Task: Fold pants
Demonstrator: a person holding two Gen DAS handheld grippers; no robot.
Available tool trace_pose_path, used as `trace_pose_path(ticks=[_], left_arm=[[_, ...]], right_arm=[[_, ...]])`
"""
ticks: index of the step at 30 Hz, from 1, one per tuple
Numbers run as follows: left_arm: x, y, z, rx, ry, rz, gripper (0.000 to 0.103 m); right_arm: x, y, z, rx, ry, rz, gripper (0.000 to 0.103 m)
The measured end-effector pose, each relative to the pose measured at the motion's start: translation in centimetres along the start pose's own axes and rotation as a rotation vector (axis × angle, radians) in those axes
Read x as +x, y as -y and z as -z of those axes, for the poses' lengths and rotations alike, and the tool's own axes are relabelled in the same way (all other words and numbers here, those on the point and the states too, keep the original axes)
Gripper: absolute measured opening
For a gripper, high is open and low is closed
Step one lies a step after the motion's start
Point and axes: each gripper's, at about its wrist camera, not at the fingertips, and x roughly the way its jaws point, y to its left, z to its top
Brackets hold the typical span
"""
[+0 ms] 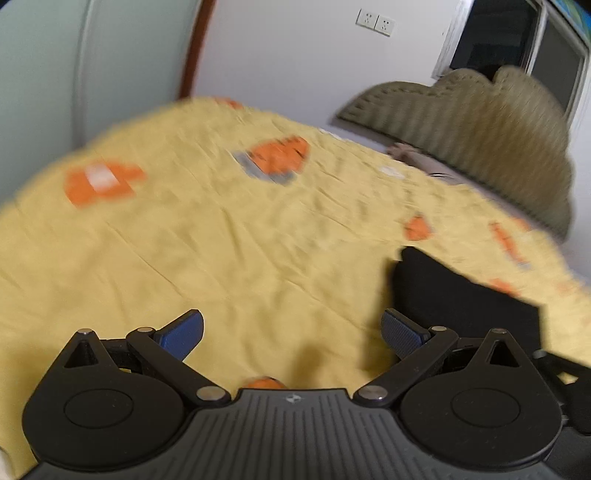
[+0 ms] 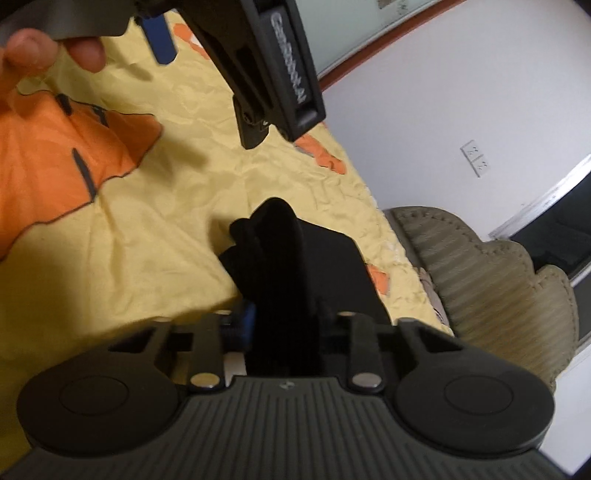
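Observation:
The black pants (image 2: pixel 317 266) lie on a yellow bedsheet (image 2: pixel 147 236) with orange prints. My right gripper (image 2: pixel 284 321) is shut on a bunched fold of the pants, which rises between its fingers. In the left wrist view the pants (image 1: pixel 458 295) show as a dark flat shape to the right. My left gripper (image 1: pixel 291 332) is open and empty above the sheet (image 1: pixel 221 240), left of the pants. The left gripper's body (image 2: pixel 266 66) and the hand holding it (image 2: pixel 48 48) hang over the bed in the right wrist view.
An olive ribbed headboard or cushion (image 1: pixel 491 140) stands at the bed's far right, also in the right wrist view (image 2: pixel 491 288). White wall with sockets (image 1: pixel 375 21) lies behind. A dark window (image 1: pixel 517 40) is at the top right.

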Motion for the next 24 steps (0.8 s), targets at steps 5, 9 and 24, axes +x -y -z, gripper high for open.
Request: trace_pose_path(ticks=[5,9,24], left_arm=[[1.5,-1.4,-0.4,-0.21,-0.131,0.227,0.103],[2.7,-1.3,-0.5,-0.317,-0.196,0.348,0.103],[12.4,1.0,0.7,-0.753,-0.404,0.756,0.103]], right_arm=[[-0.8,3.8,0.6,0.238,0.031,-0.071,0.017],[-1.3,7.4,1.9,0.469,0.041,-0.177,0.017],[-1.8,13.3,7.6,0.902,0.077,-0.362,0.017]])
